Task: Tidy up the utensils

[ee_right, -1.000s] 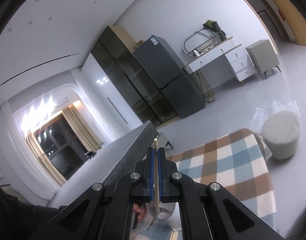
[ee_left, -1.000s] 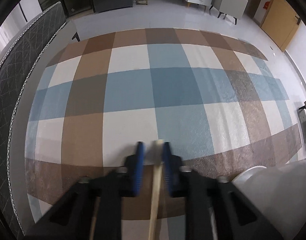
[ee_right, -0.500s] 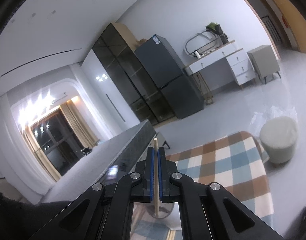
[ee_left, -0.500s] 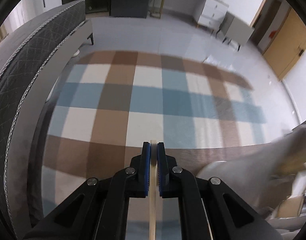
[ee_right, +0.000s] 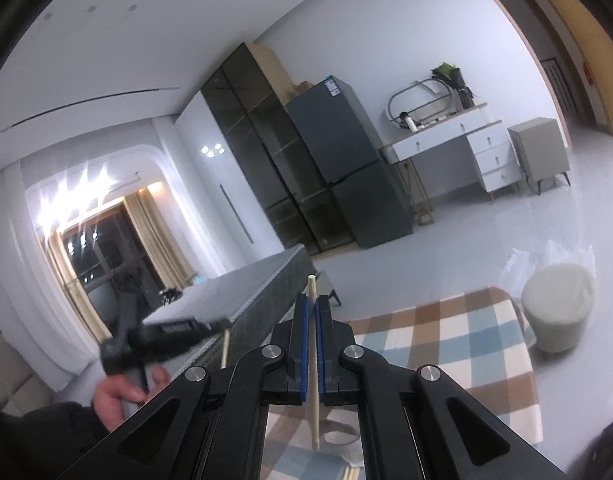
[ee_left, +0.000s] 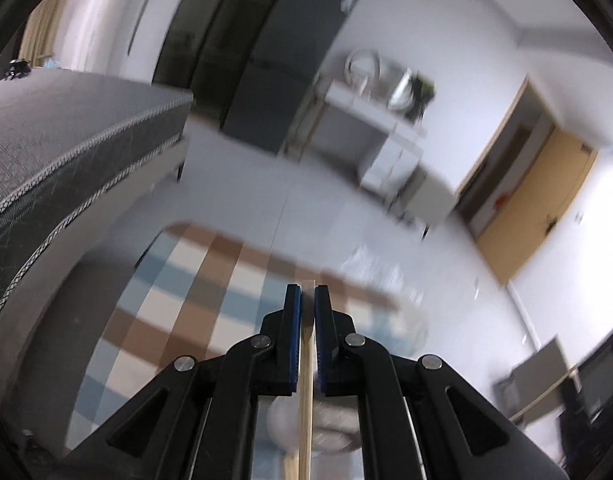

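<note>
Left hand-held gripper [ee_left: 308,294]: blue pads pressed together on a pale wooden chopstick [ee_left: 305,408], clamped firmly. Stick upright between the pads, top end just level with the pad tips, lower part hanging below the black frame. Under it, blurred, a round whitish container [ee_left: 326,428]; contents not readable. Whole left view smeared by motion.

Right hand-held gripper [ee_right: 313,308]: also closed tight on a second chopstick [ee_right: 314,364]. This stick slightly tilted, rounded tip sticking out above the pads, lower end hanging free under the frame, over a grey rounded thing, too hidden to name.

In the right wrist view, at lower left, the left hand-held gripper again, dark and blurred, held by a bare hand [ee_right: 120,394] with a dark sleeve [ee_right: 38,436]. First chopstick visible there as a short pale piece under the black body. Both sticks in the air, well apart from each other, touching only their own pads.

Behind: checked rug [ee_right: 458,344] in blue, brown and cream on a pale floor; grey mattress [ee_left: 66,148] along the left; dark fridge [ee_right: 346,160] beside glass cabinets; white dresser [ee_right: 458,144] with an oval mirror; round pale stool [ee_right: 556,310] near the rug corner; wooden door [ee_left: 542,204] at right; curtained window [ee_right: 106,256] with bright lamp reflections.
</note>
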Motion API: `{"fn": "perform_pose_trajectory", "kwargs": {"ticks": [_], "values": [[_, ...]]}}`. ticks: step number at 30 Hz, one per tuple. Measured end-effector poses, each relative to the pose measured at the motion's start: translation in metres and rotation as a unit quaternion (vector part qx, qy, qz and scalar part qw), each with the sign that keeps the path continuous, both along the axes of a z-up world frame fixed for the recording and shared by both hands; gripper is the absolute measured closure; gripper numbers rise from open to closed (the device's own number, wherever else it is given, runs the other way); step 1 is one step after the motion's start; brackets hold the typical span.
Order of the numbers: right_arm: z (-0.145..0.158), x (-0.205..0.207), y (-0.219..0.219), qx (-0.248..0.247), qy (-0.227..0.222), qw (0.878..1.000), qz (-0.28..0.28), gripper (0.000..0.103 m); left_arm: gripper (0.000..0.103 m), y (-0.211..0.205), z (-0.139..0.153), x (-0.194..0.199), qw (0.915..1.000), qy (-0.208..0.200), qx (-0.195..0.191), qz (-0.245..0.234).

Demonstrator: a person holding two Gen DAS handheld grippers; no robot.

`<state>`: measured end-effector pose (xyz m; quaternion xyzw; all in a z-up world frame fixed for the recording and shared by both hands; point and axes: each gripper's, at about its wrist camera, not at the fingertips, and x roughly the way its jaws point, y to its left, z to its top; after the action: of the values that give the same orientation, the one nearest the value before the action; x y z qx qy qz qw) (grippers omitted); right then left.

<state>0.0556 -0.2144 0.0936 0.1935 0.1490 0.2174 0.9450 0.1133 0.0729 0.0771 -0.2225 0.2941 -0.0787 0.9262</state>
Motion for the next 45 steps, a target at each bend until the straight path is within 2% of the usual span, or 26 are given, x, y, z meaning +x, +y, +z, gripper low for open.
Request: {"fn": "perform_pose_trajectory", "kwargs": {"ticks": [4, 7, 11, 16, 19, 22, 24, 26, 31, 33, 34, 38, 41, 42, 43, 44, 45], "values": [[0.018, 0.01, 0.011, -0.028, -0.007, 1.0, 0.006, 0.103, 0.101, -0.003, 0.017, 0.004, 0.998, -0.049, -0.026, 0.029], [0.025, 0.023, 0.02, -0.048, -0.01, 0.999, 0.015, 0.103, 0.101, -0.009, 0.019, 0.018, 0.9962, -0.068, -0.037, 0.04], [0.019, 0.039, 0.024, -0.058, 0.005, 0.998, 0.017, 0.103, 0.101, -0.015, 0.009, 0.036, 0.9968, -0.06, -0.044, 0.031], [-0.01, 0.04, 0.01, -0.052, 0.04, 0.998, 0.005, 0.1, 0.101, -0.018, 0.002, 0.023, 0.9976, -0.063, -0.027, 0.0], [-0.054, 0.055, 0.002, -0.074, 0.124, 0.989, -0.007, 0.1, 0.101, -0.012, -0.003, 0.006, 0.9982, -0.055, -0.024, -0.004], [-0.106, 0.087, -0.008, -0.12, 0.216, 0.969, -0.013, 0.097, 0.101, -0.008, -0.011, -0.008, 0.999, -0.037, -0.023, -0.004], [-0.13, 0.111, -0.017, -0.135, 0.262, 0.955, -0.023, 0.095, 0.101, -0.005, -0.019, -0.014, 0.9993, -0.033, -0.018, 0.003], [-0.155, 0.145, -0.022, -0.16, 0.306, 0.938, -0.026, 0.085, 0.101, -0.002, -0.028, -0.02, 0.9995, -0.026, -0.01, 0.016], [-0.198, 0.226, -0.023, -0.198, 0.369, 0.908, -0.014, 0.081, 0.101, 0.008, -0.045, -0.016, 0.9989, -0.007, -0.008, 0.046], [-0.208, 0.25, -0.019, -0.208, 0.382, 0.901, -0.013, 0.074, 0.101, 0.01, -0.05, -0.014, 0.9986, -0.003, -0.009, 0.051], [-0.214, 0.26, -0.017, -0.215, 0.388, 0.896, -0.011, 0.074, 0.101, 0.013, -0.053, -0.012, 0.9983, 0.005, -0.011, 0.057], [-0.242, 0.299, -0.007, -0.286, 0.418, 0.862, -0.002, 0.075, 0.101, 0.018, -0.057, -0.012, 0.9977, 0.012, -0.014, 0.065], [-0.248, 0.308, 0.005, -0.332, 0.406, 0.851, -0.002, 0.074, 0.101, 0.021, -0.052, -0.016, 0.9974, -0.001, -0.011, 0.072], [-0.246, 0.307, 0.009, -0.348, 0.396, 0.85, -0.001, 0.076, 0.101, 0.022, -0.05, -0.016, 0.9973, -0.004, -0.015, 0.072], [-0.245, 0.307, 0.012, -0.357, 0.393, 0.847, 0.0, 0.083, 0.101, 0.023, -0.049, -0.017, 0.9972, -0.004, -0.016, 0.073], [-0.244, 0.305, 0.015, -0.357, 0.388, 0.85, 0.007, 0.098, 0.101, 0.023, -0.048, -0.018, 0.997, -0.004, -0.015, 0.076], [-0.243, 0.301, 0.02, -0.361, 0.38, 0.851, 0.015, 0.099, 0.101, 0.023, -0.049, -0.018, 0.997, -0.004, -0.017, 0.076]]}}
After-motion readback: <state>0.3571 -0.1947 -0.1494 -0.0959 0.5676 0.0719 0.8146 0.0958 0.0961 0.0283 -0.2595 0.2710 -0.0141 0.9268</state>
